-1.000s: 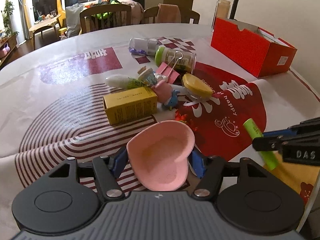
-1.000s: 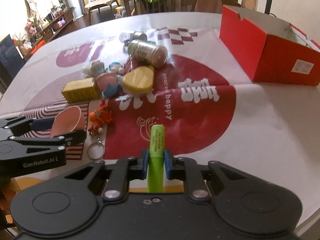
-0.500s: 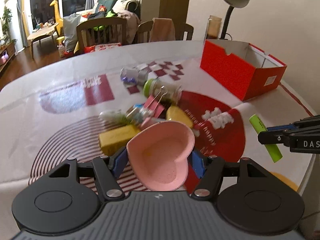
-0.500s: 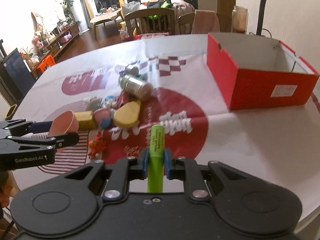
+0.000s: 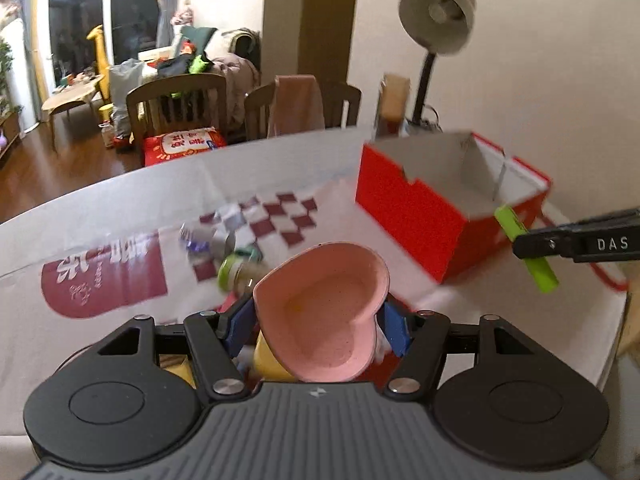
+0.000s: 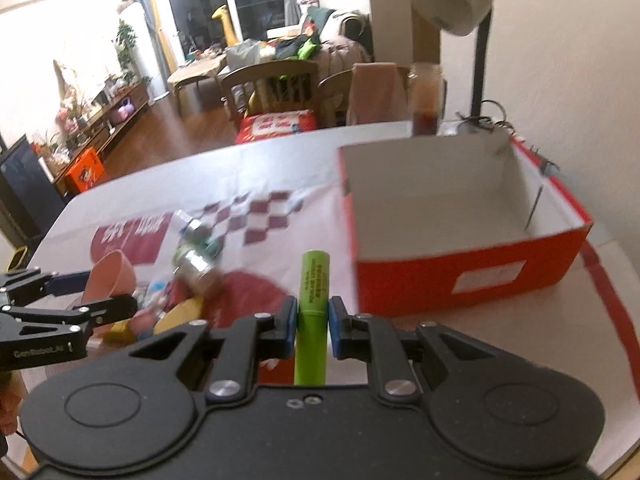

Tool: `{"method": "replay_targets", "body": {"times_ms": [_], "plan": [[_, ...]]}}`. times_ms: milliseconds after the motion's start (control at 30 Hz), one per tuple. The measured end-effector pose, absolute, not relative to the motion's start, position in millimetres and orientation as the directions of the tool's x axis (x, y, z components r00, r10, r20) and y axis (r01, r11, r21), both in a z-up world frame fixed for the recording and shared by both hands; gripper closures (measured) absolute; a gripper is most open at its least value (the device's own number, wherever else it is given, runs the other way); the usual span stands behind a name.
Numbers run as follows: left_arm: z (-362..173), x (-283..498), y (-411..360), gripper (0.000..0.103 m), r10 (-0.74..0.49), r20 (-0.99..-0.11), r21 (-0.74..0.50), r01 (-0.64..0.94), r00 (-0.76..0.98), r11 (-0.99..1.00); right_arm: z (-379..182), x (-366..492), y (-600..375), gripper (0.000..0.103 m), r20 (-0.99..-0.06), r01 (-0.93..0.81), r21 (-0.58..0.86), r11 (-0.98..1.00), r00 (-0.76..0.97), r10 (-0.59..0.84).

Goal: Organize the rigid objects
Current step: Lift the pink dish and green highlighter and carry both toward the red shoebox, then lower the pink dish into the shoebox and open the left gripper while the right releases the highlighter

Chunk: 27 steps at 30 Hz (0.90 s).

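My left gripper (image 5: 316,324) is shut on a pink heart-shaped dish (image 5: 326,312), held up above the table; the same dish (image 6: 110,278) shows at the left in the right wrist view. My right gripper (image 6: 313,322) is shut on a green tube (image 6: 314,304), which points toward the open red box (image 6: 472,276). In the left wrist view the green tube (image 5: 526,250) hangs in front of the red box (image 5: 412,208), near its right corner. The box's white inside looks bare.
Below both grippers lies a pile of small items on the patterned tablecloth (image 5: 120,276): a green-capped jar (image 6: 196,266), a clear bottle (image 6: 190,226), a yellow case (image 6: 182,314). A desk lamp (image 5: 436,24) and a jar (image 6: 426,98) stand behind the box. Chairs (image 5: 176,108) line the far edge.
Both grippers have risen off the table and moved toward the red box, carrying the dish and the tube. The pile now sits lower in both views and the box's inside has come into sight.
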<state>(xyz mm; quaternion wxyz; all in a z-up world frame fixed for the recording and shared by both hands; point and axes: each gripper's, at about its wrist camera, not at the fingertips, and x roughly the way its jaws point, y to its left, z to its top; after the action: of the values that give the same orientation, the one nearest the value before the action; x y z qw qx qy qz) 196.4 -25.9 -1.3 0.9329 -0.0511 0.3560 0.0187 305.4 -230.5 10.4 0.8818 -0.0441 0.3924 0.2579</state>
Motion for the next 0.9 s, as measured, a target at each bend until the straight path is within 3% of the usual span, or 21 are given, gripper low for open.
{"method": "replay_targets", "body": {"times_ms": [333, 900], "plan": [[22.8, 271.6, -73.7, 0.037, 0.008, -0.637, -0.024, -0.03, 0.77, 0.999, 22.4, 381.0, -262.1, 0.088, -0.693, -0.48, 0.099, 0.872, 0.595, 0.407], [17.7, 400.7, -163.3, 0.037, -0.076, -0.699, 0.046, 0.152, 0.711, 0.987, 3.6, 468.9, -303.5, 0.088, -0.717, -0.449, 0.079, 0.89, 0.595, 0.363]]}}
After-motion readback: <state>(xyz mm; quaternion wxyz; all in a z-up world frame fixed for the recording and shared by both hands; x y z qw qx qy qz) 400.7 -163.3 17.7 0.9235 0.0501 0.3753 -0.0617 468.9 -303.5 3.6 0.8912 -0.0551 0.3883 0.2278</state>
